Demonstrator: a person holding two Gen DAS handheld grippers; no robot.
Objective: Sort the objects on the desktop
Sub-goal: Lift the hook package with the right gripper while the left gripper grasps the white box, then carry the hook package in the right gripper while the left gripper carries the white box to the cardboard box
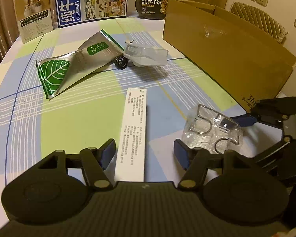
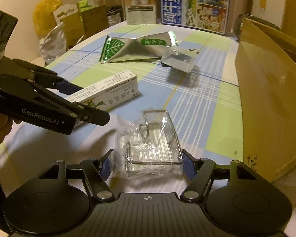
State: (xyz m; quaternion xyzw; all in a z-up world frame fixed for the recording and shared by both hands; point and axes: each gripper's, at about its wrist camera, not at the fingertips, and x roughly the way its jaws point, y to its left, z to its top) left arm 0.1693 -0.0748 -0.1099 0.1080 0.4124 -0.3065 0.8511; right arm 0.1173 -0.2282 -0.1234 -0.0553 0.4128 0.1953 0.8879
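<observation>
Both grippers straddle items: left gripper (image 1: 145, 154) white box (image 1: 132, 132), right gripper (image 2: 148, 164) clear pack (image 2: 150, 144).

Left claw (image 1: 145, 154) points steeply downward, jaws parted; right claw (image 2: 147, 163) likewise tilted down, pads (image 2: 106, 165) half-spread, just beside it.

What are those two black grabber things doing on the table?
A person is tidying a checked table with two grippers. The left gripper hangs open around a long white printed carton, not squeezing it. The right gripper has its blue pads against a clear plastic packet of metal hooks. A big brown cardboard box waits alongside.
</observation>
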